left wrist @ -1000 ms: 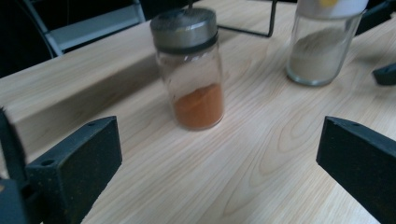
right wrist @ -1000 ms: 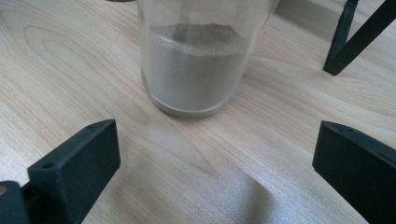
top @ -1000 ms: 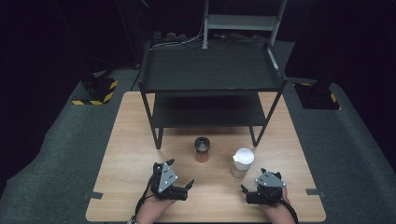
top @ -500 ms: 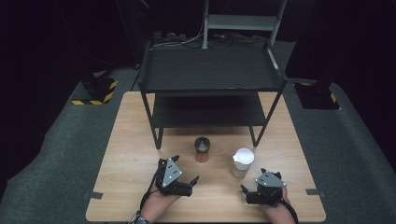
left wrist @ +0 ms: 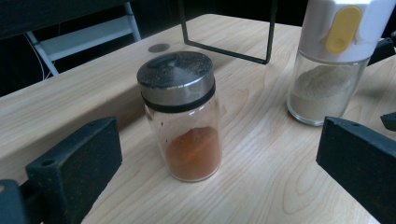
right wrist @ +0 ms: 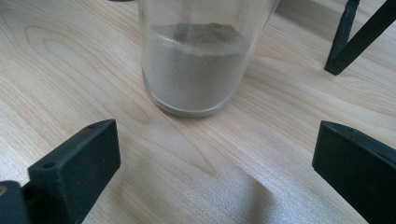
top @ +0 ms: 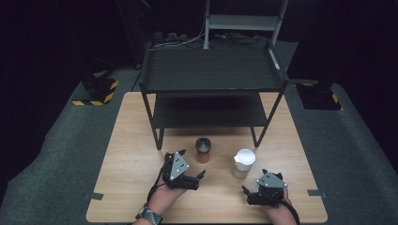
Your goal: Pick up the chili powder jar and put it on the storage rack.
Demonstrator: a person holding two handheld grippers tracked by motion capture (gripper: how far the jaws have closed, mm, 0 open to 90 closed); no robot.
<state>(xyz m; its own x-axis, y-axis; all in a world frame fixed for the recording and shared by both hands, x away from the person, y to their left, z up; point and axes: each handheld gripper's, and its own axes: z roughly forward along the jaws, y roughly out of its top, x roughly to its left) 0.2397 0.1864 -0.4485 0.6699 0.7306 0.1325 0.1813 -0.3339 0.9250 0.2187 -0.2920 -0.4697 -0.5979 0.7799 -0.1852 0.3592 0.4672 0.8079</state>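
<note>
A small glass jar of orange-red powder (top: 203, 150) with a metal shaker lid stands on the wooden table (top: 129, 161); in the left gripper view this jar (left wrist: 183, 119) is upright just ahead of the jaws. My left gripper (top: 192, 163) is open, angled toward it and a short way off, with nothing held (left wrist: 217, 161). To the right stands a white-lidded jar of pale powder (top: 244, 162), which has a yellow tab (left wrist: 332, 60). My right gripper (top: 254, 181) is open just in front of that jar (right wrist: 198, 60), not touching it (right wrist: 215, 161).
A black two-tier metal rack (top: 211, 70) stands on the far half of the table. Its front legs (top: 256, 136) come down just behind the jars, and one leg (right wrist: 355, 39) is close beside the pale jar. Bare wood lies left of the left gripper.
My left gripper has moved forward and right, closer to the orange-red jar. The right gripper and both jars have stayed put.
</note>
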